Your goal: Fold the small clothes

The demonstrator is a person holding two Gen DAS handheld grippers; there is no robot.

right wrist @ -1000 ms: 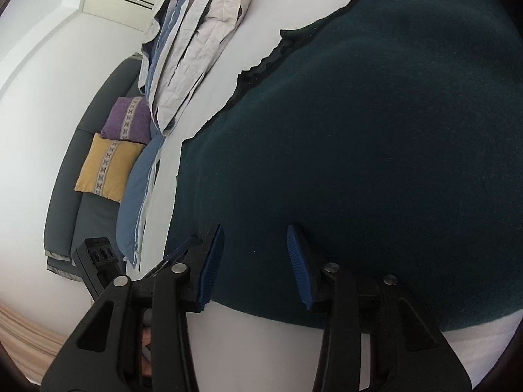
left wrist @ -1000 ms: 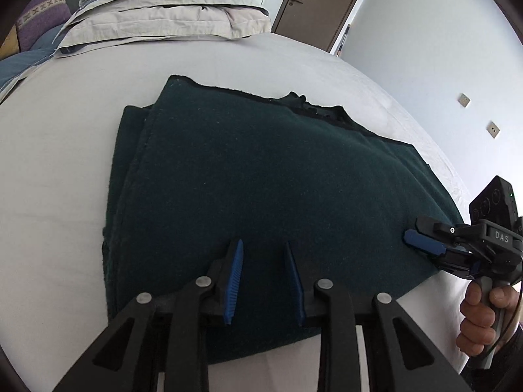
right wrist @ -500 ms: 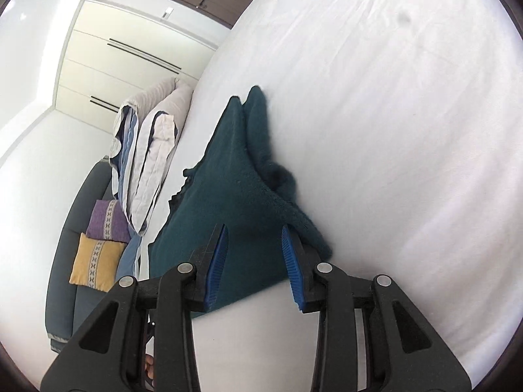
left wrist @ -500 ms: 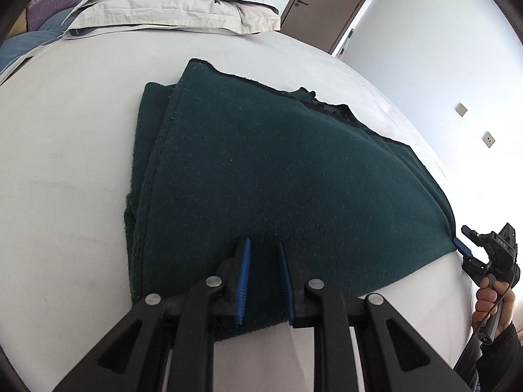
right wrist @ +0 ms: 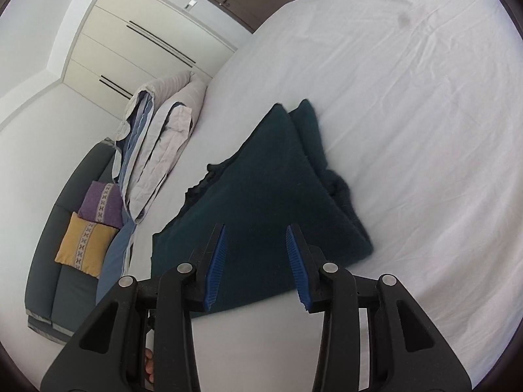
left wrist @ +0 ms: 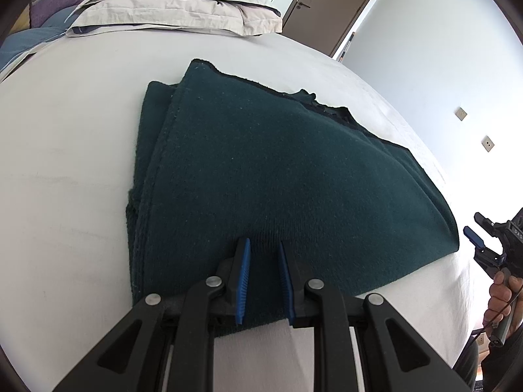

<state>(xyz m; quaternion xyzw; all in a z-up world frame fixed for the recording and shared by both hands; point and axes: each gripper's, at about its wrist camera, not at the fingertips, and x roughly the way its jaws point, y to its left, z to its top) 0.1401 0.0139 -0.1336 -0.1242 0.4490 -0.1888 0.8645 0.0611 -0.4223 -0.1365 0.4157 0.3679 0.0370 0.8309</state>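
Observation:
A dark green knitted garment [left wrist: 261, 163] lies folded on the white bed sheet [left wrist: 65, 163], with a doubled edge along its left side. My left gripper [left wrist: 264, 241] is at its near edge, jaws narrow, and a raised ridge of the cloth is pinched between the blue pads. In the right wrist view the same garment [right wrist: 271, 179] lies ahead and below my right gripper [right wrist: 256, 228]. The right jaws are opening and hold nothing, hovering above the cloth's near corner. The left wrist view shows the right gripper [left wrist: 475, 245] just off the garment's right corner, held by a hand.
A stack of folded grey and blue bedding [left wrist: 176, 3] lies at the far end of the bed. A dark sofa with a purple cushion and a yellow cushion [right wrist: 88, 245] stands beyond it, near white wardrobes [right wrist: 147, 39]. Bare white sheet [right wrist: 408, 130] spreads to the right.
The left jaws narrowed onto the garment's near edge and puckered it. The right gripper drew back off the right corner, rose, and its jaws widened.

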